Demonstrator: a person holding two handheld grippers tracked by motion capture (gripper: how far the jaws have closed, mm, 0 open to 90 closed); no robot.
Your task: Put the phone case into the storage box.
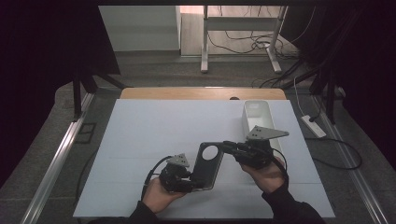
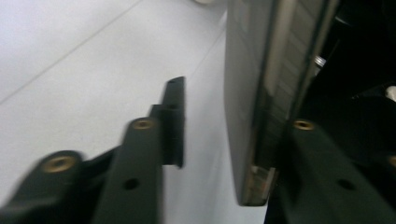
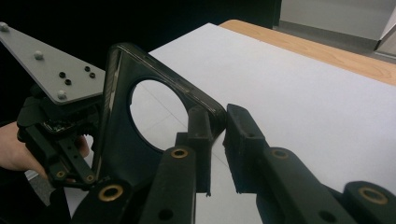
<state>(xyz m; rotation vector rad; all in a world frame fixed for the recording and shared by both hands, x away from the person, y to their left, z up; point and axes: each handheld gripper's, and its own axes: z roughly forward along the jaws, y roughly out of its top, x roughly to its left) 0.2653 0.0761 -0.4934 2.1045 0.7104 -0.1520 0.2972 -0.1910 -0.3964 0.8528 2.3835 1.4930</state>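
Note:
A dark phone case (image 1: pixel 208 165) with a round camera hole is held up over the white table sheet (image 1: pixel 154 130), between both grippers. My right gripper (image 1: pixel 228 145) is shut on the case's upper rim; in the right gripper view its jaws (image 3: pixel 218 116) pinch that rim beside the hole (image 3: pixel 159 112). My left gripper (image 1: pixel 196 183) is at the case's lower end. In the left gripper view the case (image 2: pixel 243 93) stands edge-on against the right jaw, while the left fingertip (image 2: pixel 173 116) stands apart from it with table showing in the gap, so this gripper is open.
A white rectangular bin (image 1: pixel 256 114) stands at the back right of the sheet, just behind the right gripper. The wooden table edge (image 1: pixel 201 93) runs along the far side. A power strip (image 1: pixel 313 126) and cables lie on the floor to the right.

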